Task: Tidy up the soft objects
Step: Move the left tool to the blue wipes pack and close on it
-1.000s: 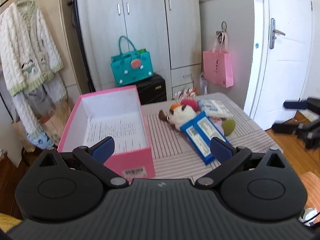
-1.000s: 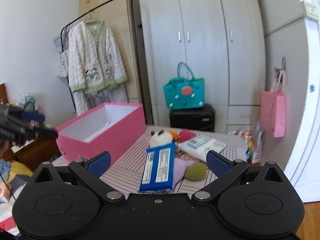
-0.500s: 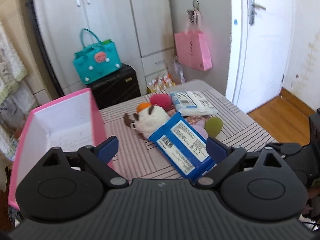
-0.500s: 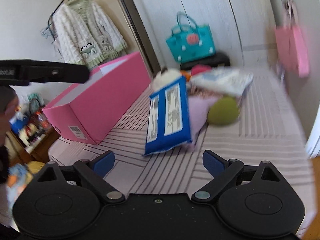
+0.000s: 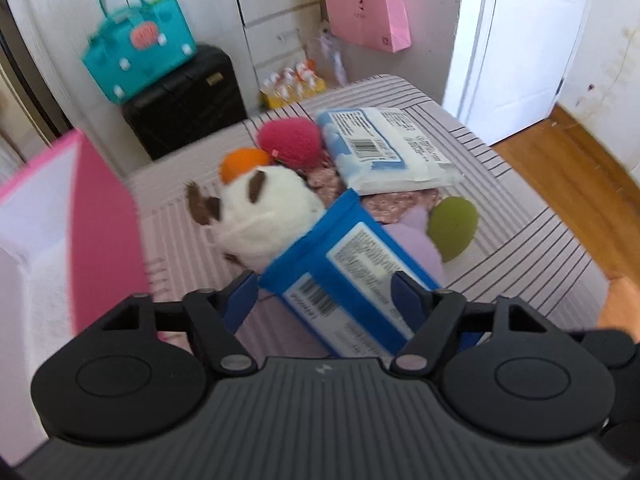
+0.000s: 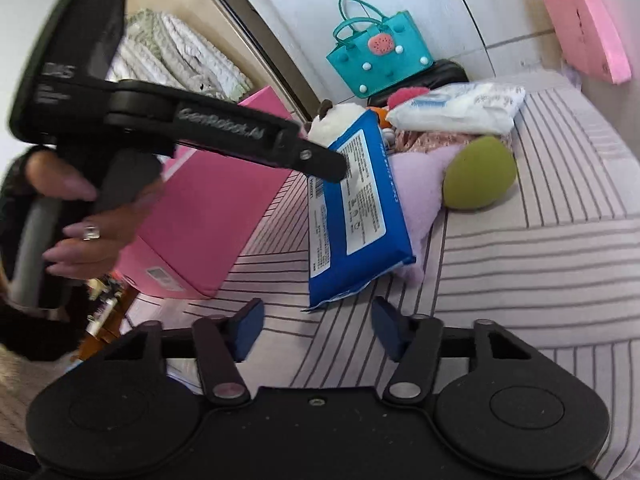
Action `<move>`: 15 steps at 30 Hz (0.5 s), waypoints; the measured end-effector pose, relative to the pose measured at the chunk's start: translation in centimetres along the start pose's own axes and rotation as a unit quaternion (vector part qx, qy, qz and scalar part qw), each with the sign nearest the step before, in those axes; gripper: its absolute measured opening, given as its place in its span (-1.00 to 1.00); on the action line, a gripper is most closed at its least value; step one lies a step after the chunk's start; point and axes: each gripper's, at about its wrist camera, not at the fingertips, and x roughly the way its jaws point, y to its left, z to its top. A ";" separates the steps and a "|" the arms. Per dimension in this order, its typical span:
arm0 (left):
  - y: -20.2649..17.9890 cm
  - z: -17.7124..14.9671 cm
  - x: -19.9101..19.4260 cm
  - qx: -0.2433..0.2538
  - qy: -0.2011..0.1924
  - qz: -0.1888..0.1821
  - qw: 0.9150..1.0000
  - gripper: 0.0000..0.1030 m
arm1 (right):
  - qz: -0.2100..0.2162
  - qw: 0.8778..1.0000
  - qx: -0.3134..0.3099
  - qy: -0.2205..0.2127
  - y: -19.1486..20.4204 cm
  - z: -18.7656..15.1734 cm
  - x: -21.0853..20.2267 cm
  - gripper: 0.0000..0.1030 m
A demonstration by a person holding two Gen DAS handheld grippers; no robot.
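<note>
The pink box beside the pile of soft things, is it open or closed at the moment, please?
Open. The pink box has no lid on top, and the left wrist view looks down past its rim onto the white inside.

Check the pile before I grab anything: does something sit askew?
Yes. The blue pack lies tilted, propped on the purple plush and white plush, one end down on the striped cloth. The other items are heaped together.
</note>
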 end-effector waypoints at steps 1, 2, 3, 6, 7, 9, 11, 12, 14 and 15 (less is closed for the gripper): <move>0.1 0.2 0.3 -0.006 0.005 -0.010 1.000 0.26 | 0.003 1.000 0.006 -0.001 -0.2 0.1 0.0 0.05; 0.4 0.4 0.7 -0.019 0.010 -0.026 0.999 0.23 | 0.004 1.000 0.008 -0.002 -0.3 0.1 0.1 0.01; 0.5 0.6 0.9 -0.025 0.011 -0.036 0.999 0.23 | 0.003 1.000 0.006 -0.002 -0.3 0.3 0.3 -0.06; 0.6 1.1 1.2 -0.033 0.000 -0.053 0.998 0.23 | 0.003 1.000 0.001 -0.003 -0.3 0.5 0.5 -0.08; 0.7 1.2 1.3 -0.036 -0.007 -0.052 0.998 0.23 | 0.003 1.000 0.000 -0.002 -0.2 0.6 0.7 -0.08; 0.7 1.3 1.1 -0.035 -0.022 -0.049 0.998 0.23 | 0.005 1.000 0.003 -0.003 -0.2 0.7 0.8 -0.08; 1.0 1.4 1.4 -0.039 -0.028 -0.049 0.998 0.23 | 0.007 1.000 0.008 -0.004 -0.4 0.7 0.9 -0.08; 1.1 1.4 1.5 -0.042 -0.030 -0.051 0.997 0.24 | 0.007 1.000 0.009 -0.004 -0.5 0.7 0.9 -0.11; 1.3 1.5 2.0 -0.045 -0.028 -0.060 0.997 0.26 | 0.003 1.000 0.008 -0.004 -0.7 0.9 1.0 -0.26; 1.4 1.6 2.3 -0.048 -0.027 -0.063 0.996 0.26 | -0.001 1.000 0.004 -0.003 -0.7 0.9 1.1 -0.42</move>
